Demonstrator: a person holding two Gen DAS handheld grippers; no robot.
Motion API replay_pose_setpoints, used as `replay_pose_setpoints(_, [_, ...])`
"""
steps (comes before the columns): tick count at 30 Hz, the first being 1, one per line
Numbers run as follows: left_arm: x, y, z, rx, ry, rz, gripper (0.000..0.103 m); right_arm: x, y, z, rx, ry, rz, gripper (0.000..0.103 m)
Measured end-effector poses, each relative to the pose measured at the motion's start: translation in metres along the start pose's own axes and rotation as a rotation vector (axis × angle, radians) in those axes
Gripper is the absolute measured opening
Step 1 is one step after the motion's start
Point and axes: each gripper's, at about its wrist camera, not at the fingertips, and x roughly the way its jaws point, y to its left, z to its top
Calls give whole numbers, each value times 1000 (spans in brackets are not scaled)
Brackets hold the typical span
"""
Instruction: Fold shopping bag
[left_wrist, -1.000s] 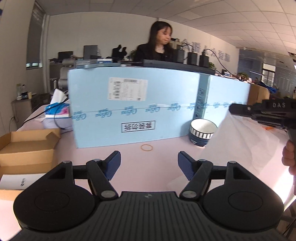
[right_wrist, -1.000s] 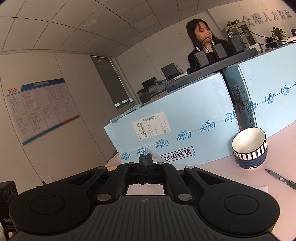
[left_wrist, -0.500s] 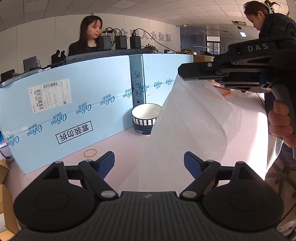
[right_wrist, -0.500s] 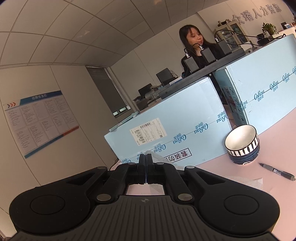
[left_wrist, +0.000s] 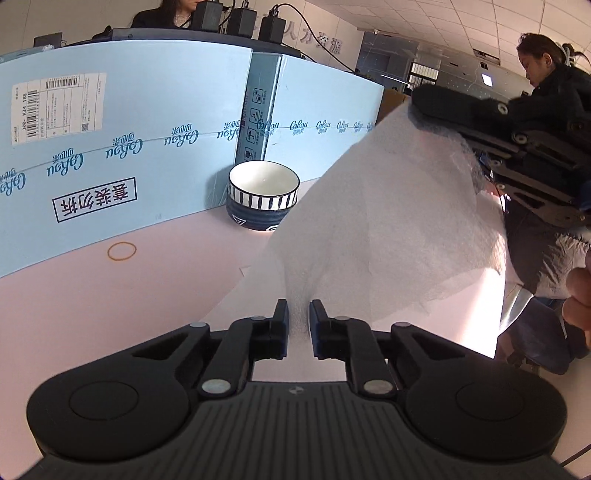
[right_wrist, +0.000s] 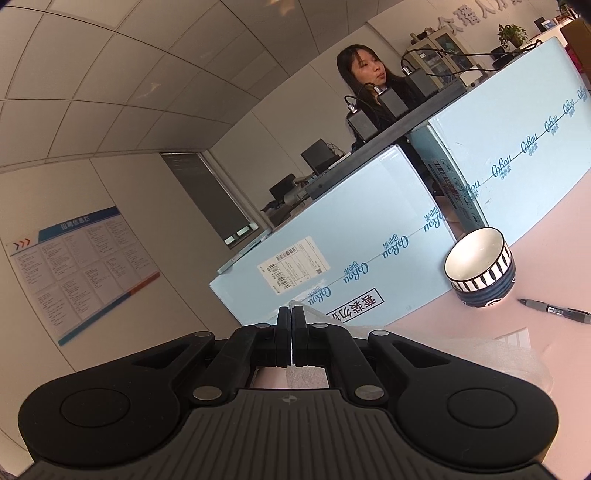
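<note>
The shopping bag (left_wrist: 388, 221) is thin, white and translucent, and hangs as a slanted sheet above the pink table (left_wrist: 110, 314). In the left wrist view my left gripper (left_wrist: 298, 314) has its jaws closing, with the bag's lower edge bunched and pinched between the blue pads. My right gripper (left_wrist: 415, 107) stands up at the right, shut on the bag's top corner. In the right wrist view my right gripper (right_wrist: 291, 314) is shut, and white bag material (right_wrist: 308, 376) shows at its tips and under its fingers.
A striped blue and white bowl (left_wrist: 263, 195) stands at the foot of the tall light-blue cartons (left_wrist: 129, 147). A rubber band (left_wrist: 122, 251) lies to the left and a pen (right_wrist: 554, 312) lies right of the bowl. A person's hand (left_wrist: 578, 295) holds the right gripper.
The left gripper swung right and down to the bag, and its wide-open jaws closed onto the bag's lower edge. The right gripper stayed shut and rolled slightly.
</note>
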Motion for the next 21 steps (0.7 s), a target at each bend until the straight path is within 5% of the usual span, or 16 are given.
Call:
replay_pose_setpoints(5, [-40,36,11,-178,-99,24,3,-2,-6,-2,16,-6,-37,1])
replay_pose_setpoints(13, [-130,93,-4,-255,-203,417,3,0,-16,1,-16,-8,-101,1])
replay_pose_setpoints(16, [-151,106,-21,-315,-186,488,5,2,-24,0,-22,11,-135,1])
replay_pose_setpoints(18, [-154,102,-31,-335,-183,479,28,3,-29,-1,-20,25,-159,1])
replay_pose_setpoints(20, [-148,87,-35,-300,-171,434,78,4,-32,-2,-21,32,-173,1])
replay_pose_setpoints(21, [-139,74,-35,-252,-173,399,81,3,-33,-3,-20,32,-177,1])
